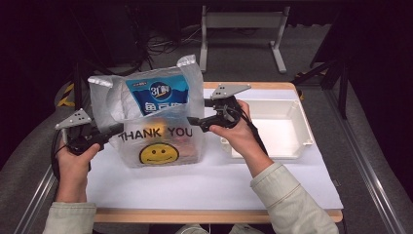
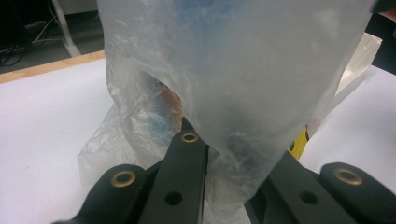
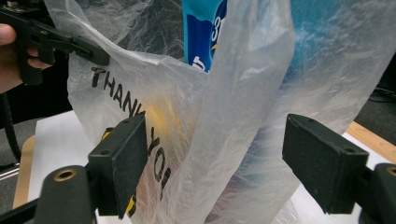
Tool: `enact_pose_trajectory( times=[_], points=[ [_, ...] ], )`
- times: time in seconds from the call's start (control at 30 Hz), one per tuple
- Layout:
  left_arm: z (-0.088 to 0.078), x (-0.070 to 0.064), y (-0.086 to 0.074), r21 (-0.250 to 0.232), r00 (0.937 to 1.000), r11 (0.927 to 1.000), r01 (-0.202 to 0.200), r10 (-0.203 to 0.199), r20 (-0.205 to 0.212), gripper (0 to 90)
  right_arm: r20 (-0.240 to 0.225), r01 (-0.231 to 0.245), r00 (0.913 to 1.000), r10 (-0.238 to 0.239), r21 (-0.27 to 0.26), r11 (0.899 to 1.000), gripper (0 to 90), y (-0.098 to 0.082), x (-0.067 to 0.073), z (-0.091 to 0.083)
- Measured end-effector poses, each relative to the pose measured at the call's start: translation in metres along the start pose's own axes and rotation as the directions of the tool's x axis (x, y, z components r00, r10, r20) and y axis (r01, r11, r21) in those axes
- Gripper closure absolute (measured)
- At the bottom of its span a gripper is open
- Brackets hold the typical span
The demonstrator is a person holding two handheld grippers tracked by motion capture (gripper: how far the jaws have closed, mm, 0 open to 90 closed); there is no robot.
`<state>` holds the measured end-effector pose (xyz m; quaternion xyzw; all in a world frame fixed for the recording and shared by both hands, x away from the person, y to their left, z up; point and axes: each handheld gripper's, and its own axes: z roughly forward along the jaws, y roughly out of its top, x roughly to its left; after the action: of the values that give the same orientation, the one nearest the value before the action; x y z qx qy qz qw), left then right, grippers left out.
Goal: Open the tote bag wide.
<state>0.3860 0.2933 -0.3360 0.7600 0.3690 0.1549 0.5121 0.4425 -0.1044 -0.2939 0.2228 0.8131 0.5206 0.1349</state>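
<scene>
A clear plastic bag (image 1: 146, 109) printed THANK YOU with a yellow smiley stands upright on the white table sheet (image 1: 204, 183). A blue packet (image 1: 158, 95) sticks up inside it, along with other items too blurred to name. My left gripper (image 1: 114, 130) is shut on the bag's left edge; in the left gripper view the film (image 2: 233, 70) is pinched between the jaws of that gripper (image 2: 219, 144). My right gripper (image 1: 199, 113) is open at the bag's right side. In the right gripper view the bag's handle strip (image 3: 233, 93) hangs between its wide-apart pads (image 3: 126, 158), untouched, and the blue packet (image 3: 205, 28) shows behind.
An empty white tray (image 1: 307, 141) sits on the table right of the bag, just behind my right hand; its corner (image 2: 364, 56) also shows in the left gripper view. A metal frame (image 1: 243, 22) stands on the floor beyond the table's far edge.
</scene>
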Motion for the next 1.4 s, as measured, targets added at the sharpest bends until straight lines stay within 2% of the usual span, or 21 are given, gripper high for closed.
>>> enact_pose_trajectory(
  times=[0.1,0.27,0.33,0.37,0.43,0.53,0.6,0.8,0.93,1.07,1.27,1.4],
  points=[
    [0.000,0.000,0.000,0.002,1.0000,1.0000,0.001,-0.001,-0.003,89.7,0.001,-0.005,1.0000,0.005,0.006,1.000,24.5,-0.001,0.000,0.003],
    [0.001,0.000,0.000,0.005,1.0000,1.0000,-0.003,0.003,0.003,89.7,0.003,0.004,1.0000,-0.004,0.024,1.000,36.6,0.000,-0.001,0.009],
    [0.001,-0.001,0.000,0.006,1.0000,1.0000,-0.006,0.006,0.004,89.7,0.003,0.010,0.9999,-0.010,0.030,0.999,38.2,0.000,-0.001,0.010],
    [0.001,-0.001,0.000,0.004,1.0000,1.0000,-0.007,0.007,0.005,89.7,0.008,0.014,0.9999,-0.014,0.039,0.999,42.0,0.000,0.000,0.011],
    [0.001,-0.001,0.000,0.005,1.0000,0.9999,-0.010,0.010,0.002,89.7,0.009,0.026,0.9996,-0.027,0.055,0.998,55.2,0.000,0.000,0.013],
    [0.000,-0.002,0.000,0.006,0.9999,0.9999,-0.010,0.010,-0.001,89.7,0.010,0.052,0.9985,-0.053,0.079,0.996,79.5,0.001,0.000,0.013],
    [-0.002,-0.002,-0.001,0.007,0.9999,0.9999,-0.011,0.011,-0.005,89.7,0.011,0.059,0.9981,-0.060,0.086,0.995,88.9,0.001,0.000,0.012],
    [-0.005,-0.002,-0.002,-0.006,1.0000,1.0000,-0.004,0.004,-0.009,88.2,0.003,0.059,0.9982,-0.060,0.088,0.994,89.8,-0.001,-0.001,0.008],
    [-0.010,0.003,-0.005,-0.016,0.9996,0.9996,0.021,-0.022,-0.019,86.3,0.010,0.053,0.9985,-0.054,0.085,0.995,89.9,-0.005,-0.004,0.006],
    [-0.009,0.007,-0.007,-0.019,0.9992,0.9994,0.029,-0.029,-0.027,88.3,0.017,0.035,0.9992,-0.036,0.082,0.996,89.9,-0.009,-0.008,0.005],
    [0.000,0.012,-0.012,0.022,0.9980,0.9988,0.044,-0.043,-0.048,89.4,0.016,0.038,0.9991,-0.039,0.086,0.996,89.9,-0.013,-0.010,0.009],
    [0.004,0.014,-0.015,0.036,0.9973,0.9976,0.060,-0.058,-0.044,89.5,0.017,0.033,0.9993,-0.035,0.095,0.995,89.9,-0.017,-0.012,0.013]
  ],
)
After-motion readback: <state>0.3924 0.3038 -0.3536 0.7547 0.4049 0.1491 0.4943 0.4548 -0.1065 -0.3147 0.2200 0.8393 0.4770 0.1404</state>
